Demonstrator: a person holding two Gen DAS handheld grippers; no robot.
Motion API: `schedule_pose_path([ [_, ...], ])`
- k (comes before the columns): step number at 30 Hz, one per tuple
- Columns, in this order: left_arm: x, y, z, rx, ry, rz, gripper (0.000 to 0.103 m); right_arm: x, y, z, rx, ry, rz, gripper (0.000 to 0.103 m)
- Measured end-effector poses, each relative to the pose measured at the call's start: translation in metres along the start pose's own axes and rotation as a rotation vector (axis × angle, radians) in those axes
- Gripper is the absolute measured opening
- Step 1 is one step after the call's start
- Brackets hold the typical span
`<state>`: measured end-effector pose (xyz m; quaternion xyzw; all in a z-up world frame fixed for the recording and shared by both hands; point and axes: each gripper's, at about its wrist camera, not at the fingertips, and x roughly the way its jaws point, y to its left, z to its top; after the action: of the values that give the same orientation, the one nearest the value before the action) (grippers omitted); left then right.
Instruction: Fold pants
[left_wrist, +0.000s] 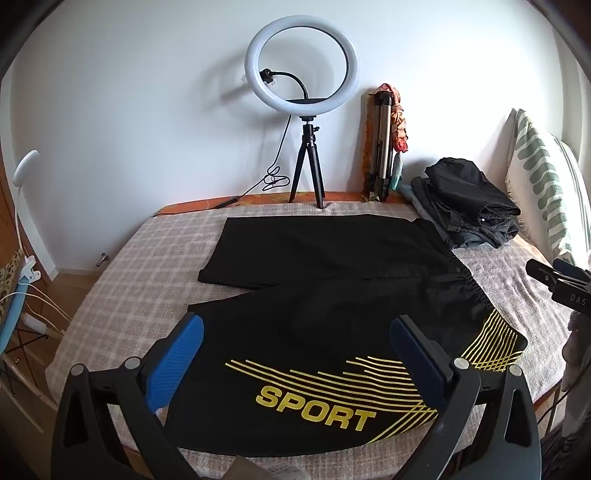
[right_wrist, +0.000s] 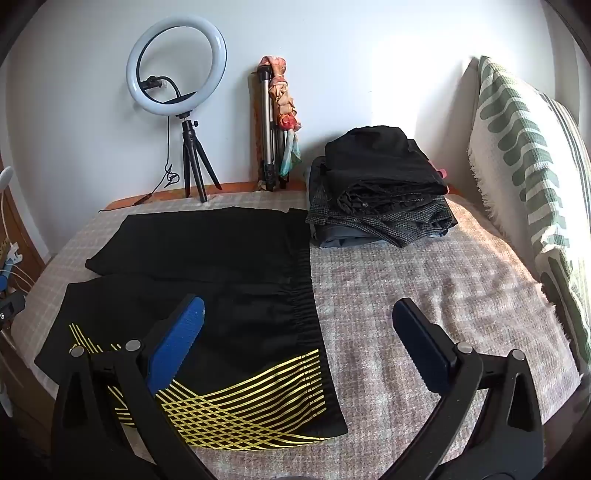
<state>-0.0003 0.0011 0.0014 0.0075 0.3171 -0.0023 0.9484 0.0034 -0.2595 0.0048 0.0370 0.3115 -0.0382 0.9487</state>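
Observation:
Black sport pants (left_wrist: 325, 295) with yellow stripes and the word SPORT lie flat on the checked bed cover (left_wrist: 140, 273), both legs spread side by side and the elastic waistband to the right. My left gripper (left_wrist: 295, 332) is open above the near leg, holding nothing. The pants also show in the right wrist view (right_wrist: 221, 273). My right gripper (right_wrist: 299, 314) is open above the waistband's near end, its left finger over the pants and its right finger over bare cover. The right gripper's tip shows at the right edge of the left wrist view (left_wrist: 554, 280).
A pile of folded dark clothes (right_wrist: 380, 192) sits at the back right of the bed. A ring light on a small tripod (left_wrist: 303, 110) and a folded tripod (left_wrist: 380, 147) stand by the wall. A green patterned pillow (right_wrist: 535, 177) leans at the right. Cables hang left.

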Motion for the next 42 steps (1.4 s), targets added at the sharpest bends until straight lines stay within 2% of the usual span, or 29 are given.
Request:
schedule_pose_path([
  [9, 0.005, -0.009, 0.001, 0.025, 0.007, 0.008, 0.103, 0.002, 0.0, -0.002, 0.006, 0.018, 0.008, 0.103],
  [42, 0.002, -0.002, -0.003, 0.028, -0.004, 0.023, 0.103, 0.002, 0.002, -0.008, -0.007, 0.035, 0.021, 0.103],
])
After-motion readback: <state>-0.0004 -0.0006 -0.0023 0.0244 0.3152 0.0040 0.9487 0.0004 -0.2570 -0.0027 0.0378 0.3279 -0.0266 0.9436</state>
